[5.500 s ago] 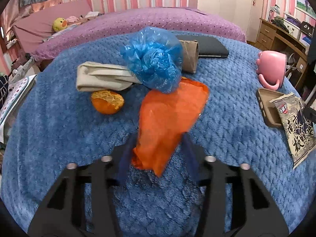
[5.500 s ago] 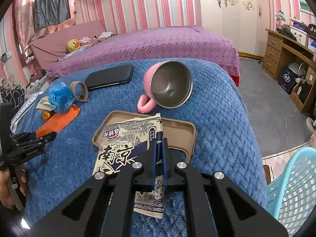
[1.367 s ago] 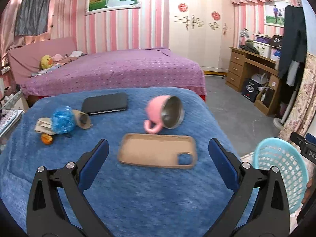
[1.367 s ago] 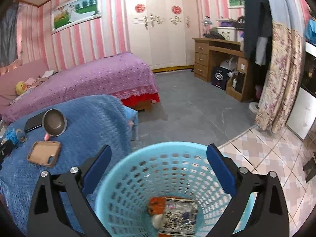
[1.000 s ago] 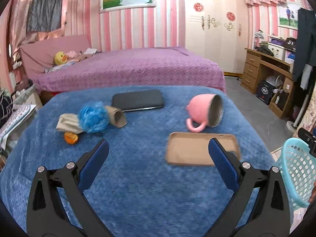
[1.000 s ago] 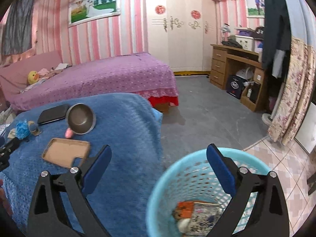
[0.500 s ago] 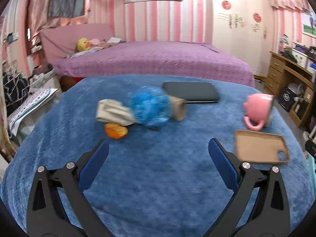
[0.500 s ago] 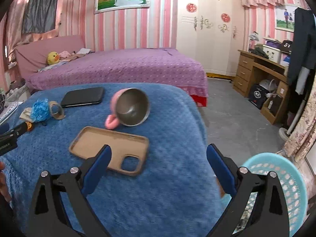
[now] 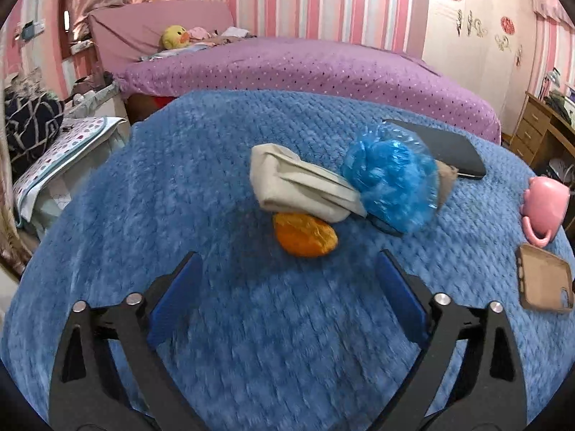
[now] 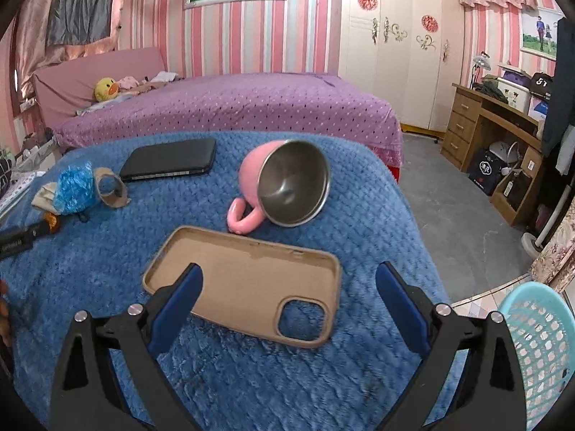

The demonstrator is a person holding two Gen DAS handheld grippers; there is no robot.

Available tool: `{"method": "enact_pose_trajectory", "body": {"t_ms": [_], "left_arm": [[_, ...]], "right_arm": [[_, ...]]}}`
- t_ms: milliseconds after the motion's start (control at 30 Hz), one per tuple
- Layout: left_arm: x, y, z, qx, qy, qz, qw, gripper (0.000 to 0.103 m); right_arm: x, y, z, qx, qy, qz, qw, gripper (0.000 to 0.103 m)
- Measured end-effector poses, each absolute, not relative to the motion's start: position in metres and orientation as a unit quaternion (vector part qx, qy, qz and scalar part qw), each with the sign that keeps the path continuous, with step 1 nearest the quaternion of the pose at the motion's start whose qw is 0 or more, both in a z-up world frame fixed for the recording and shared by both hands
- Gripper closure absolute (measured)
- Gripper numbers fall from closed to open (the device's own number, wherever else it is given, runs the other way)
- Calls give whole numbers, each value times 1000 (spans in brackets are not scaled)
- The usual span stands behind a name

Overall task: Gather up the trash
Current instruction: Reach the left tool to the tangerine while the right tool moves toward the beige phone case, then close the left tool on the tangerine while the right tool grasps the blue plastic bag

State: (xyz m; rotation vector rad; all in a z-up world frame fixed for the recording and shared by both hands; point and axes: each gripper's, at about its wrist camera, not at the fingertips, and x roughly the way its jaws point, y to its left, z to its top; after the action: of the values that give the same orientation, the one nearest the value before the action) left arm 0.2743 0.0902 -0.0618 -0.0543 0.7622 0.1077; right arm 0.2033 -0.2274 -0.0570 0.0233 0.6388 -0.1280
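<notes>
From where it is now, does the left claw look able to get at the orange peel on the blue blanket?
Probably yes. The left claw is open and empty, and the orange peel lies just ahead with bare blue blanket between. The beige cloth touches the peel's far side only.

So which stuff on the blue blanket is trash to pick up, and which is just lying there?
Trash, probably:
orange peel
blue bag
beige wrapper
cardboard roll
It goes in the basket.

Just lying about:
pink mug
phone case
black phone
</notes>
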Motion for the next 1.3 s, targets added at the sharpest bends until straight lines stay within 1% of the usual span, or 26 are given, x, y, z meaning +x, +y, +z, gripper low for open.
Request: {"method": "enact_pose_trajectory", "body": {"t_ms": [133, 200, 267, 333, 400, 433, 567, 833, 1133, 1200, 1267, 1300], "left_arm": [[296, 85, -74, -11, 412, 25, 911, 30], [303, 88, -75, -8, 414, 26, 910, 33], [307, 93, -75, -17, 413, 23, 910, 41], [309, 94, -76, -19, 416, 13, 909, 59], [307, 95, -75, -16, 414, 3, 910, 66], [305, 95, -74, -11, 413, -1, 911, 72], [290, 104, -64, 17, 408, -1, 913, 74], [268, 156, -41, 5, 384, 51, 922, 74], [270, 191, -36, -30, 361, 93, 927, 74], [269, 198, -34, -37, 357, 98, 928, 74], [269, 201, -32, -35, 352, 102, 930, 74], [268, 201, -31, -32, 350, 101, 931, 74]], "right_arm": [[212, -223, -61, 6, 321, -64, 945, 8], [216, -221, -61, 3, 323, -63, 944, 8], [220, -218, -61, -1, 328, -61, 943, 8], [223, -213, -62, -7, 331, -59, 942, 8], [226, -207, -61, -13, 332, -56, 941, 8], [226, -204, -60, -15, 332, -54, 942, 8], [227, -182, -53, -30, 325, -31, 945, 8], [252, -119, -33, -40, 307, 37, 950, 8], [290, -22, -33, -65, 306, 117, 943, 9], [297, -7, -36, -68, 311, 125, 940, 14], [308, 9, -46, -74, 329, 137, 931, 34], [311, 13, -50, -74, 334, 140, 929, 38]]}}
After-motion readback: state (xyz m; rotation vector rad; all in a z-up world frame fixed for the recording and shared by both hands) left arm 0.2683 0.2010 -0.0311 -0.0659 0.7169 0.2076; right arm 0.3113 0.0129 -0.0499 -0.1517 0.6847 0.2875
